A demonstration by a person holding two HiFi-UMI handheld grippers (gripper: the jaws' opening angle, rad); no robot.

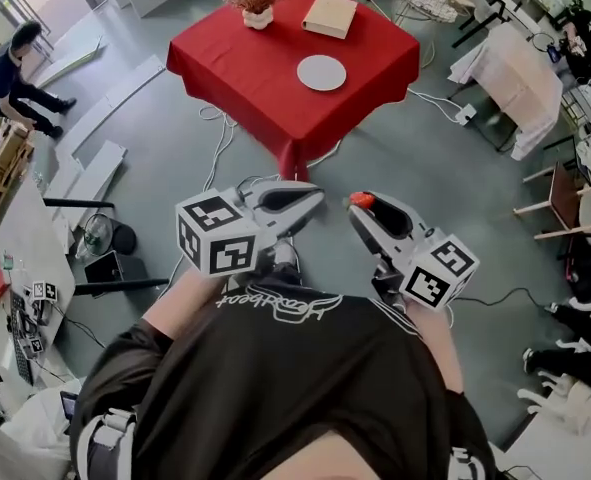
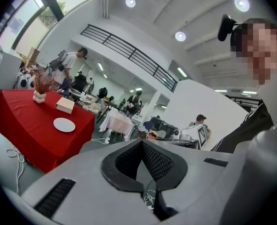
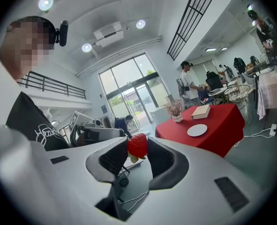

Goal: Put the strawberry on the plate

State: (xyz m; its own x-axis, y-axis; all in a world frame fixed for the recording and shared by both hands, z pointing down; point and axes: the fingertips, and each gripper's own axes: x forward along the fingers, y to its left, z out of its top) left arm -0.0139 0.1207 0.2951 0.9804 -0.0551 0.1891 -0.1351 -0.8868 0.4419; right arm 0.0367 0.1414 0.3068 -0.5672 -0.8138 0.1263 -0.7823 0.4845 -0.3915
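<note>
Your black shirt point(image 1: 275, 388) fills the bottom of the head view, w/ both grippers held out in front of it over the grey floor point(image 1: 455, 168).

Your left gripper point(image 1: 318, 197) has its jaws clenched tip to tip w/ nothing btwn them. Its own view shows the dark pads point(image 2: 129, 161) meeting at the front.

Your right gripper point(image 1: 359, 211) has its jaws grasping the strawberry point(image 1: 361, 200) at the very tips. In the right gripper view the red fruit sits pinched btwn the two pads, green leaves at its lower end.

Both grippers' tips are near each other but not touching, and both aim approx toward the red table point(image 1: 245, 78) ahead of you. So the strawberry is up in the air in the right gripper, well apart from the table.

On the red cloth, toward the near right side, lies the white round plate point(image 1: 322, 72). Behind it is a tan box point(image 1: 331, 15), and left of the box a small white pot point(image 1: 256, 16) w/ dried reddish sprigs.

Some cables point(image 1: 220, 128) trail across the floor by the table's near-left edge. At far left a person point(image 1: 10, 68) in dark clothes bends over, and light chairs point(image 1: 565, 208) stand at right.
</note>
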